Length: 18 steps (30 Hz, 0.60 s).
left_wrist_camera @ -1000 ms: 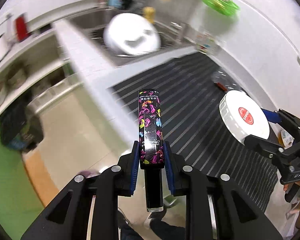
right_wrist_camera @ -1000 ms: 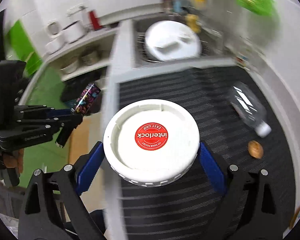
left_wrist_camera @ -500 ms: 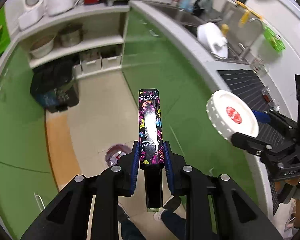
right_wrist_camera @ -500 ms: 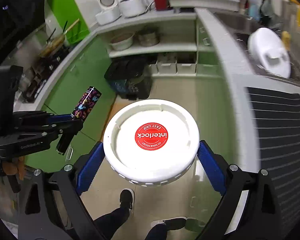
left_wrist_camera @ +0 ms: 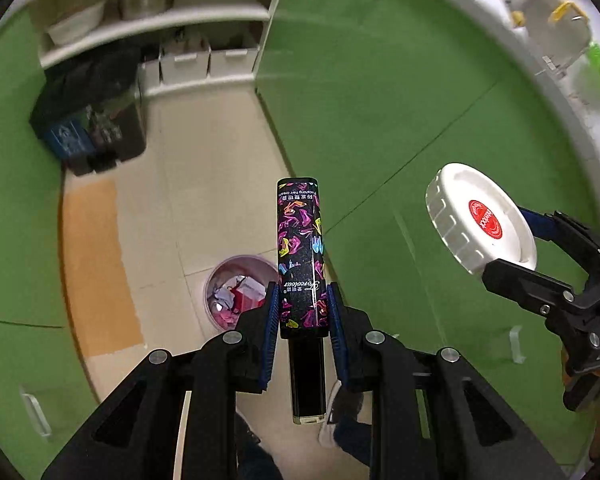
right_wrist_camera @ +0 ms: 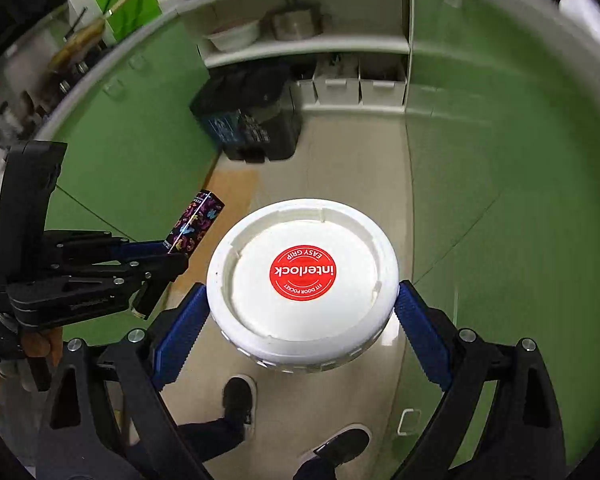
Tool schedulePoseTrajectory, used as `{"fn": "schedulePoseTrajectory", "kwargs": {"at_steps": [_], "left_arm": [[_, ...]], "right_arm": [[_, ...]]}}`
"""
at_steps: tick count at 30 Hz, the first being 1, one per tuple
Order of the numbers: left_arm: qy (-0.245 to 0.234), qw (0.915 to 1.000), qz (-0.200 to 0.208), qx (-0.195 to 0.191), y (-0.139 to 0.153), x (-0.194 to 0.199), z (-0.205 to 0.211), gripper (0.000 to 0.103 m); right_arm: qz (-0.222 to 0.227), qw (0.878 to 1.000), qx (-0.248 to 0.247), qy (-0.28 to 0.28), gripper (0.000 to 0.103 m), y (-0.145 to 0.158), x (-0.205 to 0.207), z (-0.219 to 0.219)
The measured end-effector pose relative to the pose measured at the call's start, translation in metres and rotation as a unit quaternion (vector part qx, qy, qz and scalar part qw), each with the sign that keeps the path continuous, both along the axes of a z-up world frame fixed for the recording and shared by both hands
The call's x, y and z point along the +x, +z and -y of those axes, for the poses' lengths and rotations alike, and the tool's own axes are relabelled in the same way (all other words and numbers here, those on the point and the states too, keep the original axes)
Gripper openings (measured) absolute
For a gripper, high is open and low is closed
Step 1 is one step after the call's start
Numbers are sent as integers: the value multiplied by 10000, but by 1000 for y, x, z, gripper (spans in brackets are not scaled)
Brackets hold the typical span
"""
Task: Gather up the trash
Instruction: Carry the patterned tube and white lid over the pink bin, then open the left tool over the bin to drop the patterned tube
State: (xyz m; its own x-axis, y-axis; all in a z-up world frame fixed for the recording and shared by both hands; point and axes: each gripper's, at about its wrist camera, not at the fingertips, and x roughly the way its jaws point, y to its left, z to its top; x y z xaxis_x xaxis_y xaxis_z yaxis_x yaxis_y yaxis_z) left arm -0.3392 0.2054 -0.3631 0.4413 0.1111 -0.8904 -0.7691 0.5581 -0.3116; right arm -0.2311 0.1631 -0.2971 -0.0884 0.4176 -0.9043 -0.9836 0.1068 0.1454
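My left gripper (left_wrist_camera: 303,312) is shut on a black tube with a colourful shoe print (left_wrist_camera: 300,256), which stands up between the blue pads. Below and left of it on the floor sits a small round bin (left_wrist_camera: 236,292) holding red and white scraps. My right gripper (right_wrist_camera: 303,308) is shut on a round white lid with a red sticker (right_wrist_camera: 302,276), held flat. The lid (left_wrist_camera: 480,220) and right gripper show at the right of the left wrist view. In the right wrist view the tube (right_wrist_camera: 194,228) and left gripper (right_wrist_camera: 168,256) show at the left.
Green cabinet doors (left_wrist_camera: 380,100) curve around a beige tiled floor (left_wrist_camera: 204,184). A dark crate (right_wrist_camera: 256,120) sits on the floor by white open shelves (right_wrist_camera: 308,46) with pots and boxes. A person's shoes (right_wrist_camera: 240,400) stand on the floor below the grippers.
Both grippers have swung away from the striped counter mat and sink and dropped toward the floor. The floor bin came into view and now looks nearer. Both grips are unchanged.
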Motion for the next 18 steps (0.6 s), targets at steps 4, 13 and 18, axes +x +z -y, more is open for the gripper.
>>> {"fn": "schedulePoseTrajectory", "kwargs": {"at_steps": [4,13,18], "left_arm": [[31,10000,29,-70,-62,2,-10,24],[354,9993,130,-28,-133,-3,-26,97],[595,9981,139,-51,-142,-20,-30,97]], "right_arm": [[19,10000,-93,25,91,-56,7,-3],[22,9997,-190,126,91,-122,10,-9],[-86,9993,-271,262,91,-140,-1,-17]]}}
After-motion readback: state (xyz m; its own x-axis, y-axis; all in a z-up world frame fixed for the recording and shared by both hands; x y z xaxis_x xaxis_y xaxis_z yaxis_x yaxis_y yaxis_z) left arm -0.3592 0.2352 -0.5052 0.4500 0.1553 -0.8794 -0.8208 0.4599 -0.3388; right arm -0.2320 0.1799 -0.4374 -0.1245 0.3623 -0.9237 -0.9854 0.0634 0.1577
